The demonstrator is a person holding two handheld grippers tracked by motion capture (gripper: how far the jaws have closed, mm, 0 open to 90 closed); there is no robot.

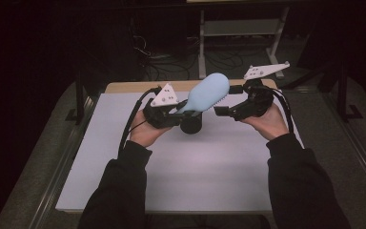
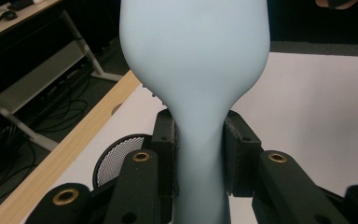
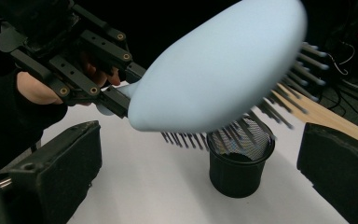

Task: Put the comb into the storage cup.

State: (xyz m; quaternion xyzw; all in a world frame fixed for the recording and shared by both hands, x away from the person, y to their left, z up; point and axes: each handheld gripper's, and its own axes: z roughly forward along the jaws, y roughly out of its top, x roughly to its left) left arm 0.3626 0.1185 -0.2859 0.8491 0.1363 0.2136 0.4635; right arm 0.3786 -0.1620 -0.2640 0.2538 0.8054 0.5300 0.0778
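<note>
Left gripper (image 1: 183, 110) clamped on handle of pale blue plastic hairbrush (image 1: 208, 92), held above black mesh cup (image 1: 190, 124); right gripper (image 1: 225, 101) wide open, empty, beside brush head.

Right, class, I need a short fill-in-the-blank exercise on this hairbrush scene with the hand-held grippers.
1. The left hand-held gripper is shut on the hairbrush's ____.
2. The hairbrush's colour is light ____.
3. The mesh cup standing on the table is ____ in colour.
4. The right hand-held gripper's jaws stand ____, holding nothing.

Missing words: handle; blue; black; open
</note>
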